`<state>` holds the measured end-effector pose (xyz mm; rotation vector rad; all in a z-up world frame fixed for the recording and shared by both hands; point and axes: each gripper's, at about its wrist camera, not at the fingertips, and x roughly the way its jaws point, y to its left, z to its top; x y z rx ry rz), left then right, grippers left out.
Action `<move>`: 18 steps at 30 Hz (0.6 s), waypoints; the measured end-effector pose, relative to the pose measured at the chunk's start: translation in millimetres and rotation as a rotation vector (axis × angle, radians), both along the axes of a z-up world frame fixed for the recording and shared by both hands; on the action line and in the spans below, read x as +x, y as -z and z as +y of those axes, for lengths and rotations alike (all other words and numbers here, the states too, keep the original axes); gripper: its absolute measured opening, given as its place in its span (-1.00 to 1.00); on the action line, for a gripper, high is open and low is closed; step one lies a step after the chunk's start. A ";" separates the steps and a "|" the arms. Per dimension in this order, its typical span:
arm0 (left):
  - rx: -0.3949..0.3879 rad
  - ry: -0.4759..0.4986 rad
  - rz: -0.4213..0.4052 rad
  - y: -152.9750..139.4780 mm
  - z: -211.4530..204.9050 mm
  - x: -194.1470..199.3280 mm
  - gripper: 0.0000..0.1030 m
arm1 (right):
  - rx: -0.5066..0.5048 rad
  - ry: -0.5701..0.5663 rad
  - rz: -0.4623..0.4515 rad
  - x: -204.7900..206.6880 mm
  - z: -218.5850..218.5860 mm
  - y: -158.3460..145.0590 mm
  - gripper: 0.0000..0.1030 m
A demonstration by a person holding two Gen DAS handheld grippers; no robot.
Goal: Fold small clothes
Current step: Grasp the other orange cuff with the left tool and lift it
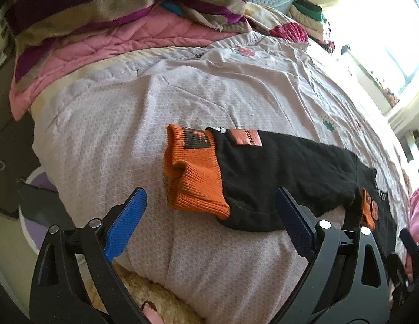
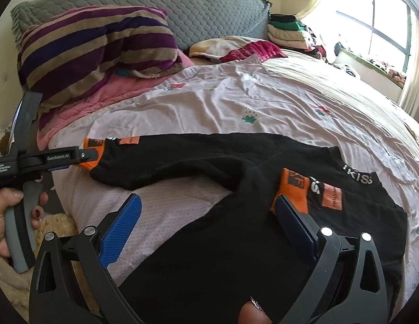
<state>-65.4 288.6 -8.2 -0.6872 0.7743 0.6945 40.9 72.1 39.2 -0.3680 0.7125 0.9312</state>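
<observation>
A black sweatshirt [image 2: 223, 243] with orange cuffs is lying spread out on a bed [image 2: 263, 102] covered by a pale lilac sheet with small flower prints. The sweatshirt is the landmark here. One long sleeve [image 1: 285, 167] is stretching away from the body of the sweatshirt toward the near corner of the bed, ending in a ribbed orange cuff [image 1: 193, 178] that is lying flat on the sheet. A second orange cuff [image 2: 293, 189] is resting folded over on top of the sweatshirt's body, next to an orange label.

The left gripper [image 1: 209, 216] is hovering just short of the sleeve's cuff, its jaws standing wide apart and holding nothing; the blue pad on one side is over bare sheet, and the dark pad on the other side is at the edge of the black sleeve. In the right wrist view the same left gripper [image 2: 86, 159] is seen from the side at the sleeve's end, held by a hand [image 2: 9, 216].

The right gripper [image 2: 206, 216] is hanging over the body of the sweatshirt, its jaws also spread wide and gripping nothing; one pad is just beside the folded-over cuff.

Beyond the sweatshirt, at the head of the bed, a purple-and-tan striped blanket [image 2: 96, 48] is piled on a pink quilt [image 1: 82, 51], with a grey quilted pillow [image 2: 198, 8] behind it.
</observation>
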 end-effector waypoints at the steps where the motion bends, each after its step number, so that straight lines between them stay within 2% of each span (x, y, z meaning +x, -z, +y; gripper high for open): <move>1: -0.002 -0.005 -0.007 1.2 0.9 -0.3 0.26 | -0.002 -0.002 0.001 -0.8 0.6 1.0 0.91; 3: -0.024 -0.009 -0.029 5.6 2.8 0.2 -0.01 | -0.003 -0.001 0.003 -1.4 0.4 2.4 0.91; 6: -0.036 -0.013 -0.049 9.9 3.5 3.9 -0.05 | -0.003 0.009 0.010 0.8 -1.8 4.8 0.91; 8: -0.044 -0.021 -0.049 12.7 4.6 7.4 -0.29 | -0.003 0.019 0.016 3.5 -4.9 6.4 0.91; 10: -0.045 -0.022 -0.051 14.3 4.6 11.5 -0.75 | -0.002 0.032 0.019 6.9 -8.9 7.9 0.91; 15: -0.009 -0.003 -0.090 2.6 -0.9 19.9 -0.92 | 0.012 0.084 0.039 18.5 -27.4 11.7 0.91; 18: 0.000 0.013 -0.136 -14.2 -3.0 24.9 -0.94 | 0.021 0.118 0.049 26.6 -39.7 13.2 0.91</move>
